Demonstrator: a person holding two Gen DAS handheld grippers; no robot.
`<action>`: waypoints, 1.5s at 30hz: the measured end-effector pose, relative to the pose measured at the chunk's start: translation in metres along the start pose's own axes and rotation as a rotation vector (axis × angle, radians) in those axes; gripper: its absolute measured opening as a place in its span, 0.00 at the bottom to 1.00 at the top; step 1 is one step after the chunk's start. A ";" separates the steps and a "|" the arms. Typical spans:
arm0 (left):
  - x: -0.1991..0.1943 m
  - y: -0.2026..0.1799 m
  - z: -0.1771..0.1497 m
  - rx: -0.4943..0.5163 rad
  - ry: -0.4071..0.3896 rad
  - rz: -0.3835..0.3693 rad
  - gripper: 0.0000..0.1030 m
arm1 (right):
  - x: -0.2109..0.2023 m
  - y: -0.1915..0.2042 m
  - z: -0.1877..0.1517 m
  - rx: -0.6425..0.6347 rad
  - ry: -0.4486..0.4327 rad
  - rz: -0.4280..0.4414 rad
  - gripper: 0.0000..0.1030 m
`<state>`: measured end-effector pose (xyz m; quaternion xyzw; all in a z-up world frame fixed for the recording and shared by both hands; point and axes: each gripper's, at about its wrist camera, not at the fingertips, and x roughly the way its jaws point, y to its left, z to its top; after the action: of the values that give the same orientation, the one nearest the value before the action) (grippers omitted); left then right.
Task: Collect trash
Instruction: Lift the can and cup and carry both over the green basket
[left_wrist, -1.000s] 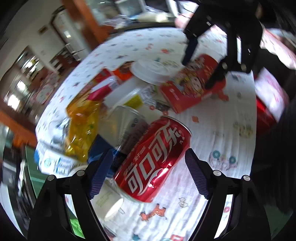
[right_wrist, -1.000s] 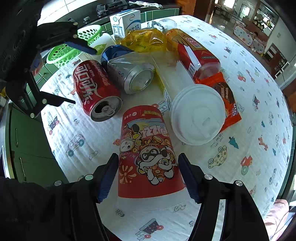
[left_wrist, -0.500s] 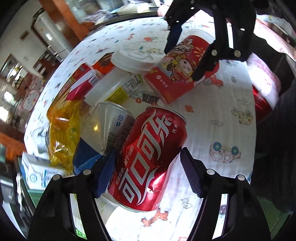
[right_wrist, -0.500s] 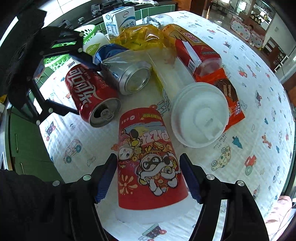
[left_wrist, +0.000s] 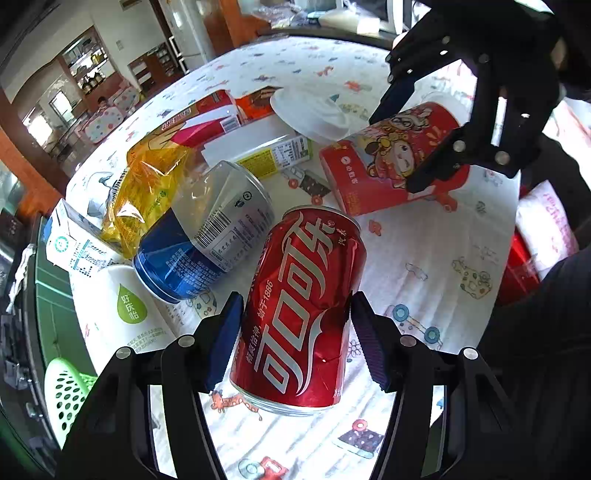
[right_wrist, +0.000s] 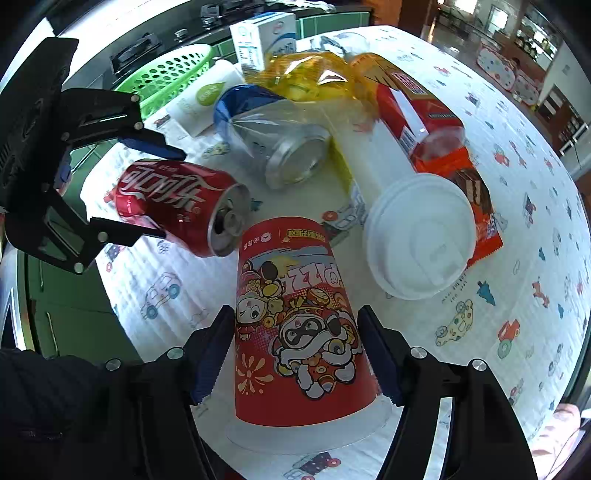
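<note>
The table (right_wrist: 535, 229), under a white cloth printed with cartoon cars, carries the heaped litter; a green mesh basket (right_wrist: 173, 77) at its edge looks like the bin. The right gripper (right_wrist: 297, 345) clamps the red cartoon paper cup (right_wrist: 295, 310), lying on its side. The left gripper (left_wrist: 295, 328) pinches the red cola can (left_wrist: 303, 302), dented at the waist, probably bound for the basket. Beyond lie shelves and a tiled floor.
</note>
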<state>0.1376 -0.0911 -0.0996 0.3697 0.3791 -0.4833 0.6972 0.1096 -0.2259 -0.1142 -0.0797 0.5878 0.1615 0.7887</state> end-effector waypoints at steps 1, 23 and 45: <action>0.001 0.000 0.003 -0.001 0.016 -0.002 0.58 | 0.000 0.001 0.000 -0.005 0.000 0.003 0.64; 0.004 0.012 -0.001 -0.146 0.018 -0.063 0.61 | -0.010 0.004 -0.006 0.024 -0.038 0.035 0.64; -0.125 0.194 -0.182 -0.944 -0.092 0.380 0.61 | -0.034 0.123 0.200 -0.167 -0.269 0.203 0.64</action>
<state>0.2613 0.1686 -0.0398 0.0549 0.4512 -0.1398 0.8797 0.2383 -0.0532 -0.0149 -0.0630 0.4665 0.2977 0.8305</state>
